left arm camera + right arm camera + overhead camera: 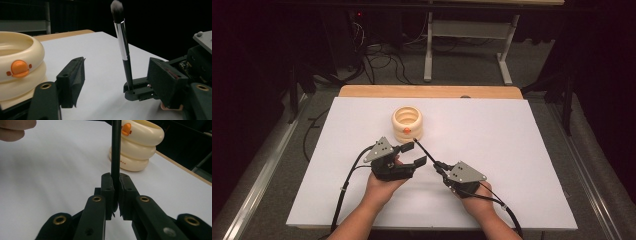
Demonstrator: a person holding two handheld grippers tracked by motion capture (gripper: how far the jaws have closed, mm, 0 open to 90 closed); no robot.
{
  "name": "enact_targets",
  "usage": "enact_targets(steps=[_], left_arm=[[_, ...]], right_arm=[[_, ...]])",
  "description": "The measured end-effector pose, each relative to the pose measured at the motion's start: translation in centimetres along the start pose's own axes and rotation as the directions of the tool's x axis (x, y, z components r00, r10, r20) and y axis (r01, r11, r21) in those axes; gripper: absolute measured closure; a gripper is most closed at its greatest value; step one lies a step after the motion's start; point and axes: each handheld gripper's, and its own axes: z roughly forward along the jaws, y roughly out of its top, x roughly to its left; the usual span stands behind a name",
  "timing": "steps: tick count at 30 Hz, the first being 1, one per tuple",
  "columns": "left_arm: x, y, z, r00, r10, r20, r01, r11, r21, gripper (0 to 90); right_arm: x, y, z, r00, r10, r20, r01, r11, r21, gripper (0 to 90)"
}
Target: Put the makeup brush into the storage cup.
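Landmark: the cream ribbed plastic cup with an orange duck-bill badge (407, 124), standing upright on the white counter (512, 150), toward its far middle.

Left claw (417, 153) sits just in front of the cup, on the near side, jaws pointing right and a bit away from the person. Jaws stand apart, about half wide, nothing between them. The left gripper view shows the cup just off its left jaw and clear counter in the gap. Left hand (384, 187) grips the body from below, forearm coming up from the near edge.

Thing in hand: a slim makeup brush with black handle, silver ferrule and dark bristle tip (122, 42). It is pinched at the handle end in the right claw (438, 165), which lies right of and nearer than the cup. Its shaft slants up toward the cup's front, tip close to the badge. The right gripper view shows both jaws closed tight on the black handle (115, 150), cup beyond.

Step, as I judge it: brush held, being carried to the cup. Next move likely calls for lifting the tip over the rim, then dropping it in; left claw could steady the cup. Risk: the brush knocks the cup wall.

Right hand (477, 202) low, wrist angled inward toward the cup.
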Motion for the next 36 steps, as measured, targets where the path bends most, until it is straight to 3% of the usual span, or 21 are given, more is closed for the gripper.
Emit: enact_targets(steps=[7,23,36], left_arm=[[0.21,-0.06,-0.10,0.9996,-0.018,0.021,0.018,0.9998,-0.011,43.6],[0.38,-0.17,-0.18,0.9977,-0.017,0.066,0.017,0.9998,-0.011,67.3],[0.34,-0.15,-0.26,0.9972,-0.010,0.074,0.011,0.9998,-0.016,76.3]], right_arm=[[0.19,0.02,0.15,0.9999,-0.009,-0.010,0.009,1.000,-0.006,86.2],[0.55,0.10,0.27,0.9995,-0.025,-0.019,0.025,1.000,-0.004,86.2],[0.70,0.12,0.41,0.9994,-0.025,-0.023,0.025,1.000,-0.003,86.2]])
